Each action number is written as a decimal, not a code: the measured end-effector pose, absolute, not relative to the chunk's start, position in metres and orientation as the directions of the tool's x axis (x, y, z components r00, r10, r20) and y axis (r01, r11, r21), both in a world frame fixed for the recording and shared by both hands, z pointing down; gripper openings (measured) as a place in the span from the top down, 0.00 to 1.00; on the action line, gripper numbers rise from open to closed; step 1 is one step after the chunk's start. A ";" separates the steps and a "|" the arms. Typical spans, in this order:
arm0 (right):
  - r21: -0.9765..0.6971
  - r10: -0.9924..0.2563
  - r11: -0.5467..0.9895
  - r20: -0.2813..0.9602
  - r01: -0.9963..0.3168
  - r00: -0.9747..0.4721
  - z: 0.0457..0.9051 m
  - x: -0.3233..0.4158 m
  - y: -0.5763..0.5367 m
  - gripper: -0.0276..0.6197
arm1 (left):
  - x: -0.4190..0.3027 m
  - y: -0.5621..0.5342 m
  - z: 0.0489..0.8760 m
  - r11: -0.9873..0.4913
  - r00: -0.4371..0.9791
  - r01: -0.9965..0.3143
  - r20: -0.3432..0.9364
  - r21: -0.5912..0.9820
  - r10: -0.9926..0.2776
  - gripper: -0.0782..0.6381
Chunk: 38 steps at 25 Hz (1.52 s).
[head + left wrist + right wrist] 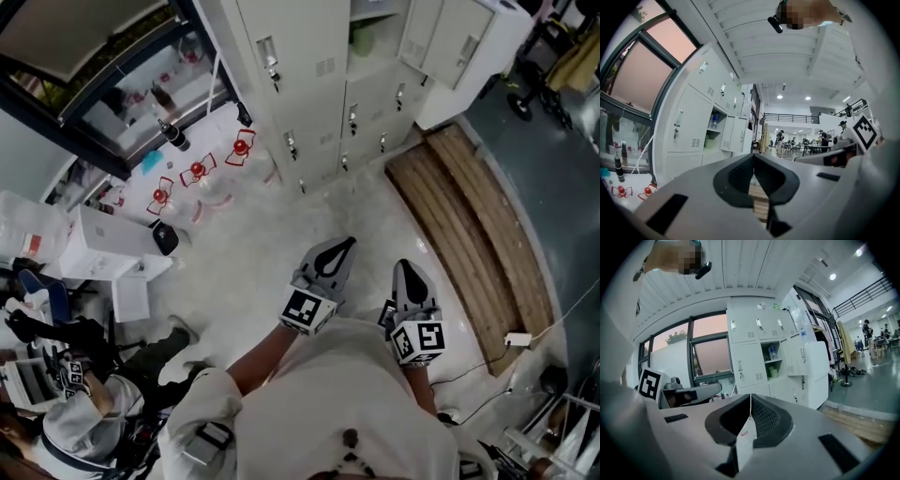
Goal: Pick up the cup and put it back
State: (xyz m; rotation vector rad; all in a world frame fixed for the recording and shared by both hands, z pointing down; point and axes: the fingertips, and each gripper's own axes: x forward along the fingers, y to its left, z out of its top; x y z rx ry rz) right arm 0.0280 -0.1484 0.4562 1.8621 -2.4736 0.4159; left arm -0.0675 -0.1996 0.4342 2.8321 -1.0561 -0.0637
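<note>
Both grippers sit close in at the body. The left gripper (339, 251) and the right gripper (405, 274) have their jaws pressed together, no cup in either, and a white slip (745, 439) shows at the right seam. The cup (771, 372), apparently the green one, sits in the open locker (754, 357) below a bottle (772, 352), well apart from both. It looks light, stiff and maybe slick, so pinch the wall near the rim.

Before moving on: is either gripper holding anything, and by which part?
Left gripper shut, empty. Right gripper shut; white slip low between its jaws, grip unclear.
</note>
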 end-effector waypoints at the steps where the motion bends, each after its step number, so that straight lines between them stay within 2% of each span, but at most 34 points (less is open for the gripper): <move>1: -0.199 -0.941 0.252 0.179 -0.947 -0.287 0.458 0.030 -0.155 0.92 | -0.067 -0.206 0.436 -0.749 0.756 -0.650 0.004 0.133 -0.655 0.88; 10: -0.216 -0.941 0.256 0.168 -0.942 -0.295 0.463 0.064 -0.238 0.92 | -0.040 -0.267 0.451 -0.723 0.734 -0.675 0.037 0.149 -0.678 0.88; 29: -0.214 -0.833 0.499 0.150 -0.840 -0.532 0.463 0.220 -0.464 0.92 | 0.101 -0.472 0.436 -0.500 0.506 -0.853 0.003 0.152 -0.862 0.88; 38: -0.238 -0.793 0.542 0.174 -0.806 -0.584 0.482 0.229 -0.527 0.91 | 0.108 -0.528 0.441 -0.445 0.452 -0.881 0.008 0.159 -0.892 0.88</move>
